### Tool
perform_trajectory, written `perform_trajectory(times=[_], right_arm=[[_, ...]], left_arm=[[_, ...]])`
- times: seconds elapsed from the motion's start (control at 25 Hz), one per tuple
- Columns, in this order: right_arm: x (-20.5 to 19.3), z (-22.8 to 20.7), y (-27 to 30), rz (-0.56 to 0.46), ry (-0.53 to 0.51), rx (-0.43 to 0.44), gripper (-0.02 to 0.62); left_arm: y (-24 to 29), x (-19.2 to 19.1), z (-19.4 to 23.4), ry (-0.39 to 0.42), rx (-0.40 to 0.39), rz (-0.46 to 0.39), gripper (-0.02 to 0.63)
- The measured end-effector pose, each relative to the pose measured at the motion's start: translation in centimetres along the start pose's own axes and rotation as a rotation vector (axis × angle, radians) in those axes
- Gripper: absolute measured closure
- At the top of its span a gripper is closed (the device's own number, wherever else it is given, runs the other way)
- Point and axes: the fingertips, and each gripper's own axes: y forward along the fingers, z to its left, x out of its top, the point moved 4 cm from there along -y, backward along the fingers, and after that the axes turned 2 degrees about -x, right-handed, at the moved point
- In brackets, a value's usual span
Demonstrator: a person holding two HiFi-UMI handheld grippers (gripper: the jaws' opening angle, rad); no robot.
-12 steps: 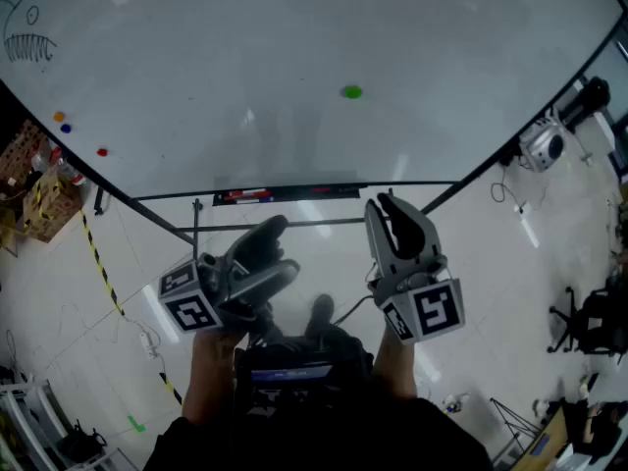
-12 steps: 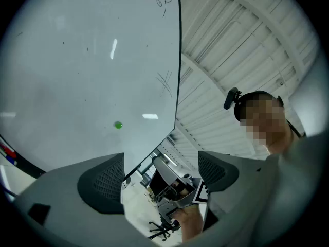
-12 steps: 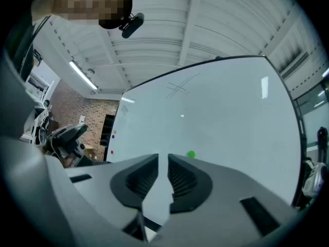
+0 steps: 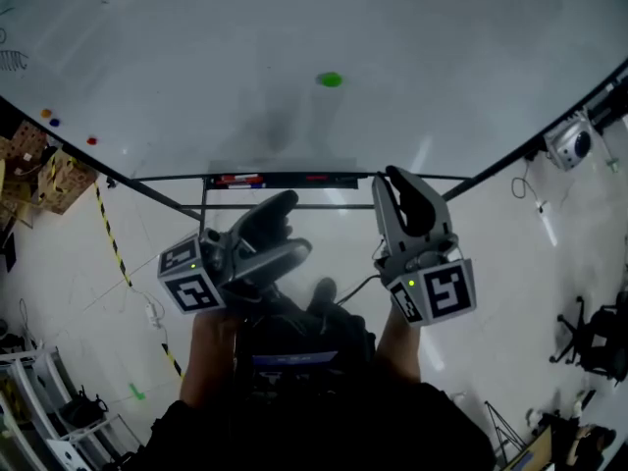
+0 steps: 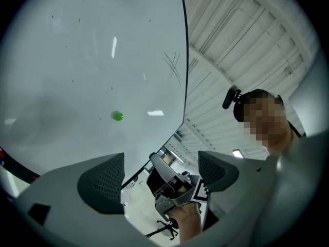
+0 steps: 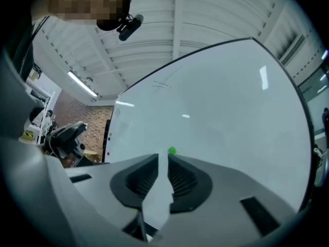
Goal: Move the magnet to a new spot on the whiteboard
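The whiteboard (image 4: 392, 27) is filling the upper part of the head view, and its surface is facing both grippers, so anything stuck to it is lying within a straight forward reach. The floor (image 4: 510, 263) is showing beneath its lower edge. The left gripper (image 5: 160, 175) is being held low and angled slightly upward, well short of the board; its fingers are standing wide apart with nothing between them, which suggests that it is being kept in reserve. The right gripper (image 6: 163, 174) is pointing level at the board, and its fingers are standing only narrowly apart, with nothing between them; this heading is putting the target almost in line with the slit between them, so this gripper is probably the one making the approach. A narrow tray (image 4: 280, 180) carrying red items is running along the board's bottom rail. The green magnet (image 4: 330, 79) is sitting alone on bare board, above the tray and well apart from both grippers, not yet grasped. Three small magnets (image 4: 55, 122) are clustering near the board's left edge.
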Motion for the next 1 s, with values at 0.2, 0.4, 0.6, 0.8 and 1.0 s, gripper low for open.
perform_trajectory(times=[0.2,0.4,0.6,0.8,1.0], right_arm=[[-0.1,-2.0,0.2,-0.016,0.020,-0.001,0.512],[0.0,-2.5,0.9,-0.037,0.011,-0.010,0.512],[0.5,-4.0,3.0,-0.059,-0.045,-0.060,0.512],[0.9,-2.7,5.6,-0.043,-0.097,-0.089,0.492],[0.2,-0.6,9.6,0.015,-0.125,-0.127,0.471]], left_arm=[[2.0,0.0,0.2,-0.001,-0.006,-0.001,0.164],[2.2,0.7,1.2,-0.004,-0.002,0.004,0.164],[3.6,2.4,3.5,-0.010,-0.050,0.027,0.164],[2.8,5.3,4.9,-0.018,-0.097,0.022,0.164],[0.5,8.6,6.9,-0.041,-0.138,0.016,0.164]])
